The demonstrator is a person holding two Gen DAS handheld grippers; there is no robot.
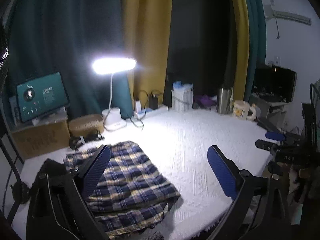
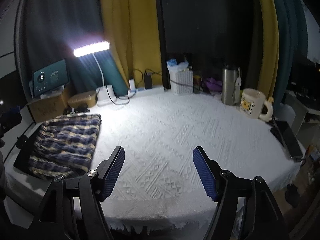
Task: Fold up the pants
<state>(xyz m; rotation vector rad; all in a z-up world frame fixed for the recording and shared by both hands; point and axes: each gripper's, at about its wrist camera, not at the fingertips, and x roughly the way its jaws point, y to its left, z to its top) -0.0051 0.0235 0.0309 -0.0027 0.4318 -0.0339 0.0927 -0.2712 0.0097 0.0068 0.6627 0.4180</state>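
The folded pants (image 1: 128, 184), blue and yellow plaid, lie in a compact bundle on the white textured table cover (image 1: 190, 140) near its left front corner. My left gripper (image 1: 159, 152) hovers above the table, open wide, with its left finger over the bundle's edge and nothing between the blue pads. In the right wrist view the pants (image 2: 66, 142) sit at the left, well apart from my right gripper (image 2: 159, 151). That gripper is open over bare cover (image 2: 170, 124) and holds nothing. The right gripper (image 1: 262, 139) also shows at the right edge of the left wrist view.
A lit desk lamp (image 1: 114, 66), a tablet (image 1: 42, 96) on a cardboard box (image 1: 40, 138), a woven basket (image 1: 86, 125) and cables line the back left. A white bin (image 2: 181, 82), steel flask (image 2: 230, 88) and mug (image 2: 253, 104) stand at the back right. Curtains hang behind.
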